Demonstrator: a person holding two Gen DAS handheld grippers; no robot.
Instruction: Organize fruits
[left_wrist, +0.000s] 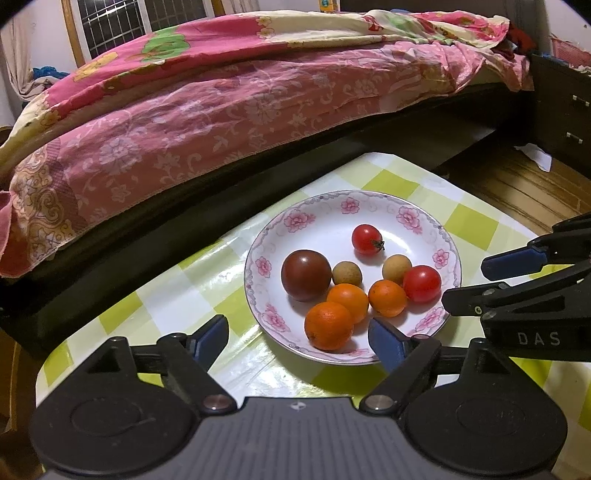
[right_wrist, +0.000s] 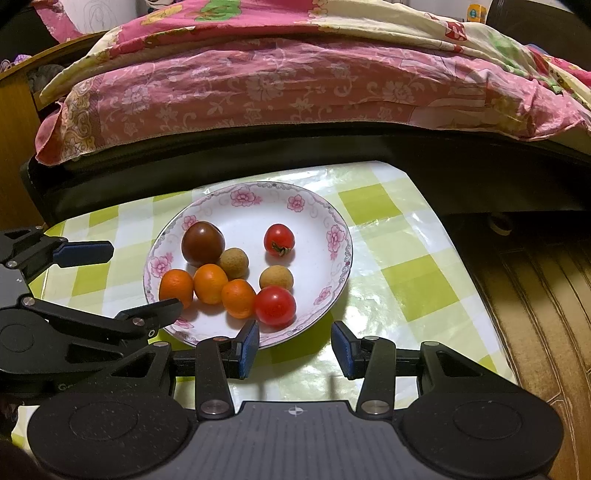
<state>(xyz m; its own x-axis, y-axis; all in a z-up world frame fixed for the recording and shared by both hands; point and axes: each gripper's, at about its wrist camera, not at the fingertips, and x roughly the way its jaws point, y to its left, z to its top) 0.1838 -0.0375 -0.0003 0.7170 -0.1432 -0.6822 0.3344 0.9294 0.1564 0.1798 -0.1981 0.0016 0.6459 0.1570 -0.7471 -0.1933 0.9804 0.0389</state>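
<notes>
A white flowered plate (left_wrist: 325, 210) (right_wrist: 325, 218) sits on a green checked table. It holds a dark purple-brown tomato (left_wrist: 306, 275) (right_wrist: 202, 243), two red cherry tomatoes (left_wrist: 366, 240) (right_wrist: 279, 240) (left_wrist: 422, 283) (right_wrist: 274, 305), two tan longans (left_wrist: 346, 273) (right_wrist: 233, 263) (left_wrist: 396, 268) (right_wrist: 276, 277) and three small oranges (left_wrist: 328, 325) (right_wrist: 176, 288). My left gripper (left_wrist: 297, 341) is open and empty at the plate's near-left rim. My right gripper (right_wrist: 294, 345) is open and empty at the plate's near-right rim.
A bed with a pink flowered cover (left_wrist: 221, 110) (right_wrist: 295, 85) runs along the table's far side. The table edge (right_wrist: 436, 218) drops to a wooden floor (left_wrist: 517, 192) (right_wrist: 535, 295) on the right. A dark drawer unit (left_wrist: 565, 114) stands at far right.
</notes>
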